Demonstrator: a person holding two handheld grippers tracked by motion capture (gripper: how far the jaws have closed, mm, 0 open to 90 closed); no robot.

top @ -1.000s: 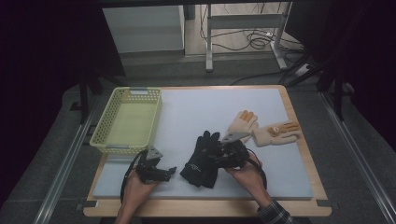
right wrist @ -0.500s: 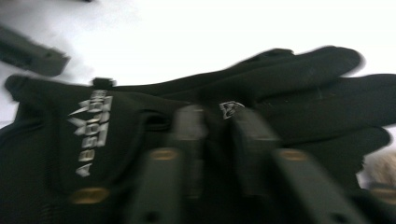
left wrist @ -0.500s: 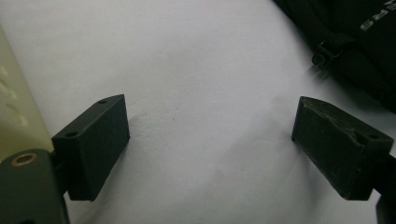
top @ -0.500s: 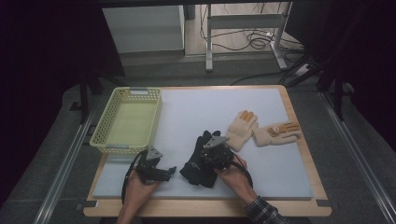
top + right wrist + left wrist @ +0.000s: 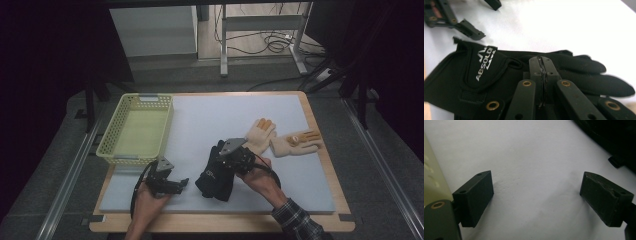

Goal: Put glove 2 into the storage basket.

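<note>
A black glove (image 5: 218, 176) with white lettering lies on the pale mat (image 5: 215, 117) near the front edge. My right gripper (image 5: 234, 156) sits over its upper part. In the right gripper view the jaws (image 5: 541, 62) have just been closing and now meet, pinching the fabric of the black glove (image 5: 486, 75). My left gripper (image 5: 181, 184) rests on the mat to the left of the glove. Its jaws (image 5: 536, 192) stand wide apart with bare mat between them.
A yellow-green mesh basket (image 5: 116, 156) stands at the left of the mat, with nothing in it. Two tan gloves (image 5: 260, 134) (image 5: 298, 143) lie to the right of centre. The wooden table edge (image 5: 220, 224) runs along the front.
My right gripper moved left onto the black glove and its jaws closed. The glove's fingers have bunched up a little under it. The left gripper stayed where it was.
</note>
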